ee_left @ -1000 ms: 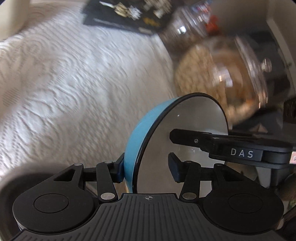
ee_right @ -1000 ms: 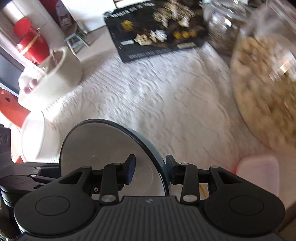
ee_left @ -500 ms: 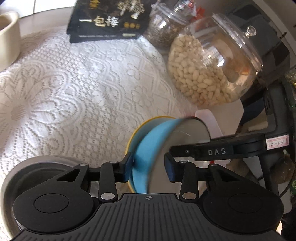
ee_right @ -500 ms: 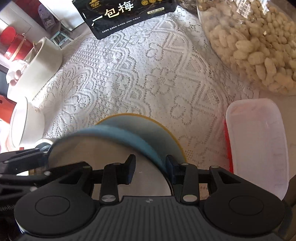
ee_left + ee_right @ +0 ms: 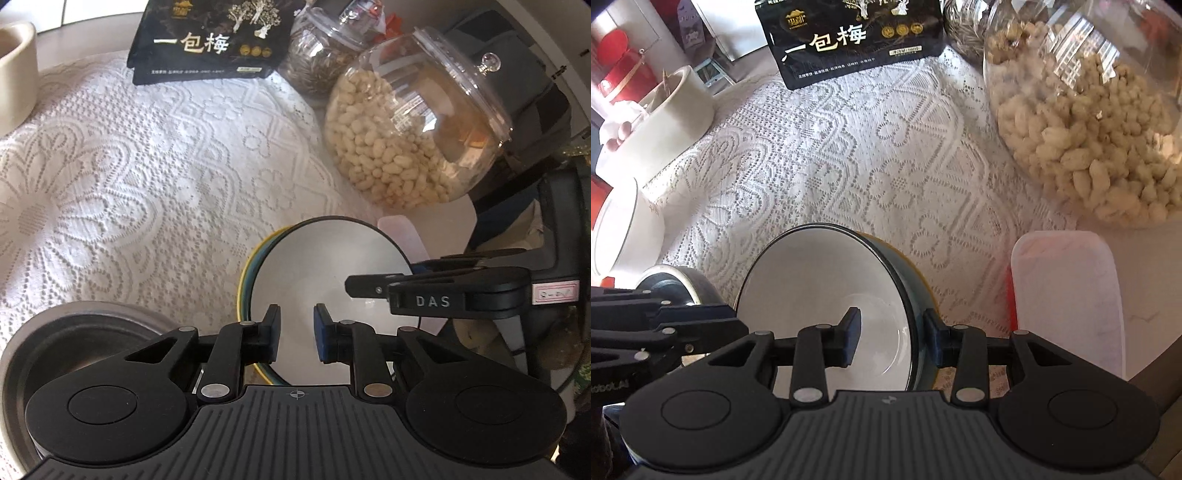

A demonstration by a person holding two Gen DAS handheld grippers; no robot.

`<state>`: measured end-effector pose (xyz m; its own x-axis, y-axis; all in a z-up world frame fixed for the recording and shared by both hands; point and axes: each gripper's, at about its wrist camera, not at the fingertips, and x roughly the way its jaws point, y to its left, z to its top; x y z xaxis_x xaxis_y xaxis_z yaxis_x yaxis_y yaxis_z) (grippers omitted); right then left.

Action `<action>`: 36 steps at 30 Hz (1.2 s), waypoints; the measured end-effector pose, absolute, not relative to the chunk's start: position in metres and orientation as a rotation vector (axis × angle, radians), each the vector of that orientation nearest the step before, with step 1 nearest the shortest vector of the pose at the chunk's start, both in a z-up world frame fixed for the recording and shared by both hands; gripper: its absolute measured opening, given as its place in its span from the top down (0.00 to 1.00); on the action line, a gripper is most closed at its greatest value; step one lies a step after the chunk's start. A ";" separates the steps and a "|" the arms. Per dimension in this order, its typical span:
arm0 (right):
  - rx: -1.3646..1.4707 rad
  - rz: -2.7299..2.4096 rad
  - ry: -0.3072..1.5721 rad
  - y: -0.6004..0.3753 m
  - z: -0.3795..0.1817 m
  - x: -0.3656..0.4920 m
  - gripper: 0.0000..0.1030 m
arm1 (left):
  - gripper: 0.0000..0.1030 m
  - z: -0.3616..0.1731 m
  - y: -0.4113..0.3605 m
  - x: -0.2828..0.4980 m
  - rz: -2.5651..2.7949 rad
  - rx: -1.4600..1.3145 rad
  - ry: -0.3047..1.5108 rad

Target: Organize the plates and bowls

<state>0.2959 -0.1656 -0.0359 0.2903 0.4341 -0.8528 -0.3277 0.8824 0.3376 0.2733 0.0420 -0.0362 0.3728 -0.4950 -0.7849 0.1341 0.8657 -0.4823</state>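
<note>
Where both tools stand parted, our blue bowl [image 5: 328, 273] nests in a yellow-rimmed one.
Only our left tool [image 5: 295, 338] sees the grey plate [image 5: 74, 343]; right tool [image 5: 891, 335] straddles the rim over the lace-covered desk [image 5: 849, 147].

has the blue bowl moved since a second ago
Yes. The blue bowl has come down from its tilted, lifted position to sit nested in the yellow-rimmed bowl on the lace cloth, near the peanut jar.

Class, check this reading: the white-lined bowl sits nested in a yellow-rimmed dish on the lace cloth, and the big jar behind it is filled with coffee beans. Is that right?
Not quite. The big jar holds pale peanuts, not coffee beans; the left wrist view shows them clearly. The rest stands: the bowl sits nested in the yellow-rimmed dish on the lace cloth.
</note>
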 end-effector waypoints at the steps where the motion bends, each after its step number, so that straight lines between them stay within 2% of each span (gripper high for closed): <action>1: 0.108 0.510 1.170 -0.167 -0.035 0.296 0.63 | 0.79 -0.035 0.042 0.273 -0.407 -0.361 1.116; 9: 0.110 0.501 1.153 -0.169 -0.028 0.288 0.61 | 0.79 -0.037 0.046 0.272 -0.380 -0.355 1.103; 13: 0.043 0.517 1.012 -0.159 0.001 0.277 0.60 | 0.79 -0.027 0.067 0.267 -0.362 -0.414 1.043; 18: -0.061 0.594 0.779 -0.108 0.048 0.277 0.54 | 0.79 -0.007 0.146 0.245 -0.166 -0.523 0.888; 21: -0.077 0.694 0.731 -0.060 0.065 0.282 0.51 | 0.79 0.001 0.211 0.217 0.089 -0.558 0.758; 25: -0.101 0.844 0.758 0.018 0.076 0.284 0.51 | 0.78 0.002 0.276 0.184 0.450 -0.503 0.707; 28: -0.118 0.917 0.808 0.068 0.076 0.282 0.51 | 0.78 -0.009 0.303 0.177 0.488 -0.568 0.729; 36: -0.123 0.940 1.021 0.154 0.037 0.303 0.51 | 0.78 -0.056 0.297 0.203 0.439 -0.539 0.885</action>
